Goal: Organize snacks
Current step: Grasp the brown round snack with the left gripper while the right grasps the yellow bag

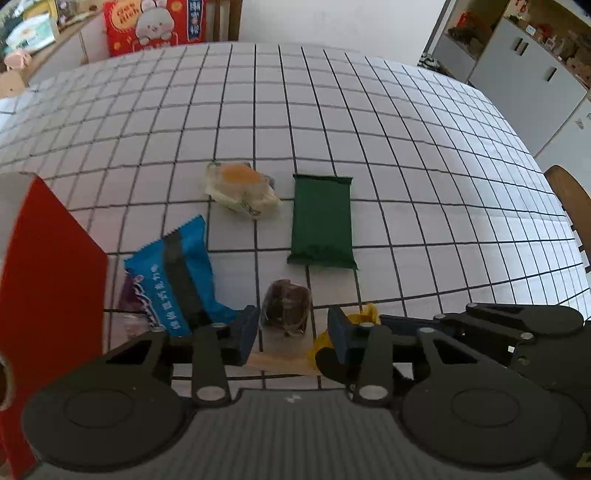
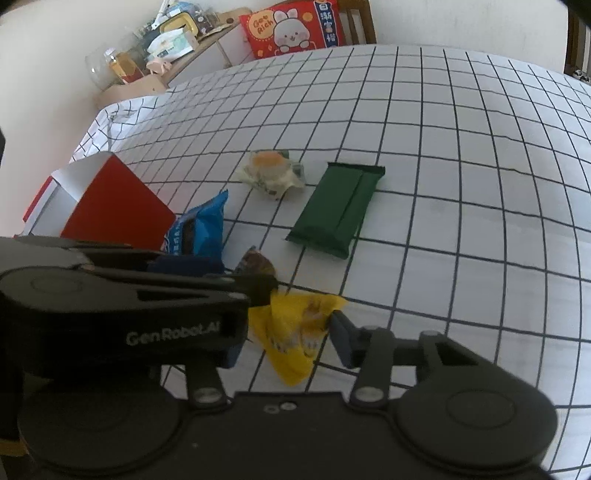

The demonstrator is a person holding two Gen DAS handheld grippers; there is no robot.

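- Five wrapped snacks lie on the white tablecloth with a dark grid (image 1: 406,129) (image 2: 461,147), with a box at the far left of the group
- Furthest left stands the red cardboard box with a white inside (image 1: 51,277) (image 2: 114,210), its open top facing up; whether anything is in it I cannot tell
- Just beside the box, leaning against its red wall, is the blue crinkle-edged snack packet with white lettering (image 1: 173,280) (image 2: 203,229)
- Next comes the left gripper (image 1: 291,334) (image 2: 258,288), its two fingers spread wide on either side of the small dark brown cake in a clear wrapper (image 1: 286,308) (image 2: 256,262); neither finger visibly touches it, and it rests on the cloth
- Further back, well apart from both grippers, sits the pale, crumpled wrapper holding an orange-topped pastry (image 1: 242,190) (image 2: 271,173)
- To its right, near but not touching, lies the flat dark green foil packet (image 1: 321,219) (image 2: 340,206), seam side up in the right wrist view
- Closest to me on the right is the yellow plastic snack bag (image 1: 364,314) (image 2: 291,339), lying between the fingers of the right gripper (image 2: 291,341); the right finger (image 2: 343,343) is at the bag's edge, the left one is hidden behind the left gripper, so I cannot tell whether the bag is pinched
- Beyond the table's far edge leans a red cushion with a white rabbit (image 1: 155,24) (image 2: 291,27)
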